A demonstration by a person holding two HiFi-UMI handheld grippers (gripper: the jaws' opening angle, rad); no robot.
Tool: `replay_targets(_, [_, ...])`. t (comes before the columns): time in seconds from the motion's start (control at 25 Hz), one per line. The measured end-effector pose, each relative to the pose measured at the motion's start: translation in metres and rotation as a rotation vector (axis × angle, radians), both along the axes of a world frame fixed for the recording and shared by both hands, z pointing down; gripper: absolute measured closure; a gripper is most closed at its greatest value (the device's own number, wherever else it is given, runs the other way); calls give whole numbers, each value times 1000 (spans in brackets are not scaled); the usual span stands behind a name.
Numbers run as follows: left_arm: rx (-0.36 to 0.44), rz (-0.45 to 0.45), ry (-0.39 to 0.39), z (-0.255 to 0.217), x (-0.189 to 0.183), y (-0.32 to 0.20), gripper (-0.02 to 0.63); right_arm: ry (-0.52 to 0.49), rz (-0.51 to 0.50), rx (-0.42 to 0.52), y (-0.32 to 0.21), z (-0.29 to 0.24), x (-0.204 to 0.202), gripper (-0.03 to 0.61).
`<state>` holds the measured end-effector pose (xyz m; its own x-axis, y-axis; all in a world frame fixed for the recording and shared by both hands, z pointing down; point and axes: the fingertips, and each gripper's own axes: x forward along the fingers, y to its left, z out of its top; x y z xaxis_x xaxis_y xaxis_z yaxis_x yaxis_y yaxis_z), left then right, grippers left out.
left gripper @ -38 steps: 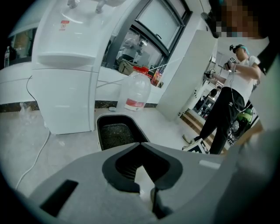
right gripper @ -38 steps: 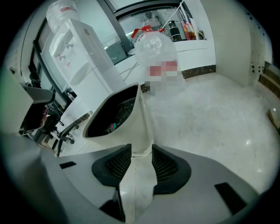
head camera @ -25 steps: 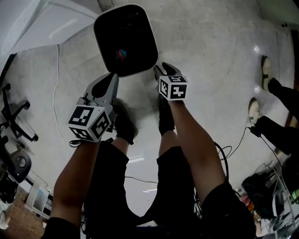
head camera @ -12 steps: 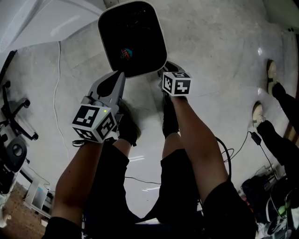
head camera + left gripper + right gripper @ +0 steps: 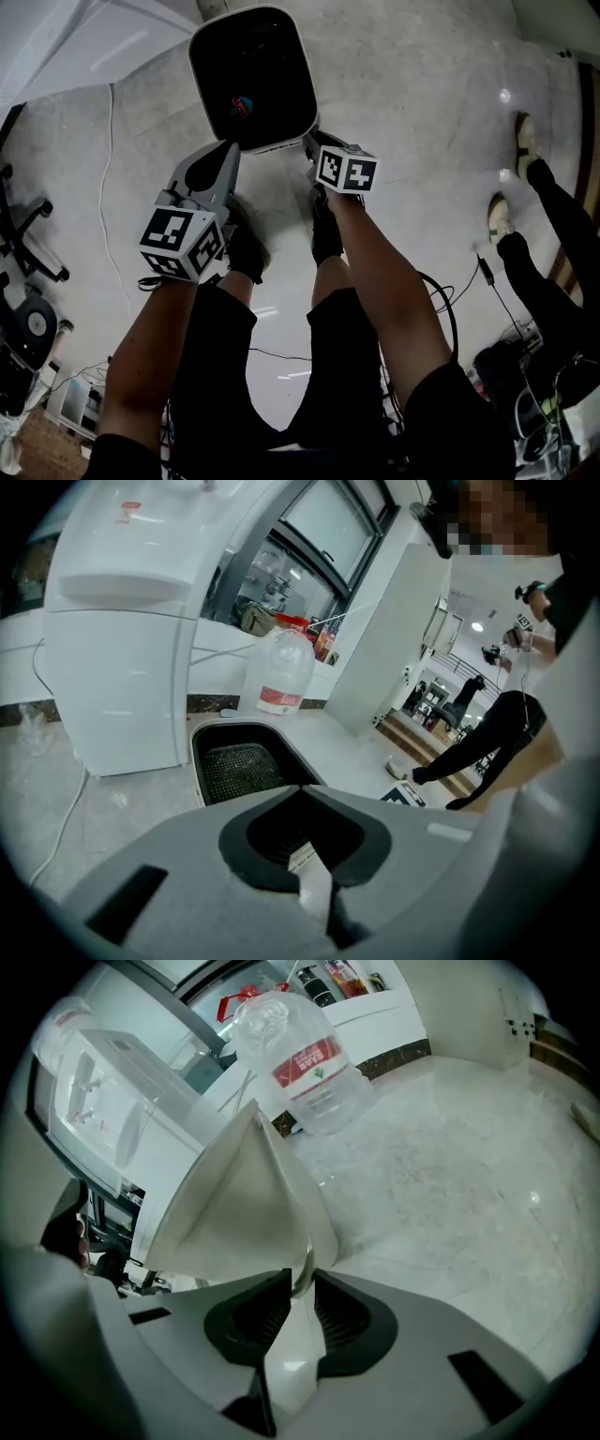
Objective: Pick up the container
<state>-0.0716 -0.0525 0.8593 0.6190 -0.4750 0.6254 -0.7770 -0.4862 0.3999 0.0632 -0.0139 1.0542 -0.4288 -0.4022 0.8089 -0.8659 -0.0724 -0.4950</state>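
The container (image 5: pixel 267 66) is a white bin with a dark inside, standing on the pale floor at the top of the head view; a small coloured thing (image 5: pixel 242 105) lies in it. My right gripper (image 5: pixel 312 142) is at its near right corner. In the right gripper view its jaws have just been closing, and the gripper (image 5: pixel 300 1283) now pinches the container's white rim (image 5: pixel 234 1204) between its pads. My left gripper (image 5: pixel 225 148) hangs just short of the near left corner, shut and empty (image 5: pixel 302 799), with the bin's meshed inside (image 5: pixel 239 771) ahead of it.
A large clear water bottle (image 5: pixel 305 1063) and a white appliance (image 5: pixel 122 639) stand behind the container. The person's own legs and shoes are below the grippers. Another person's feet (image 5: pixel 527 131) are at the right, an office chair (image 5: pixel 28 234) at the left, and a cable (image 5: pixel 111 187) crosses the floor.
The right gripper has come in against the container's near right corner. The left gripper has stayed beside the near left corner.
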Motion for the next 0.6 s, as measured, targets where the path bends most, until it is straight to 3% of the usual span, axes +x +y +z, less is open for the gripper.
replay_targets(0.44, [18, 43, -41, -37, -3, -3, 607, -52, 127, -208, 12, -61, 3, 515])
replay_targets(0.6, [-3, -1, -39, -42, -16, -2, 604, -84, 198, -264, 14, -80, 5, 523])
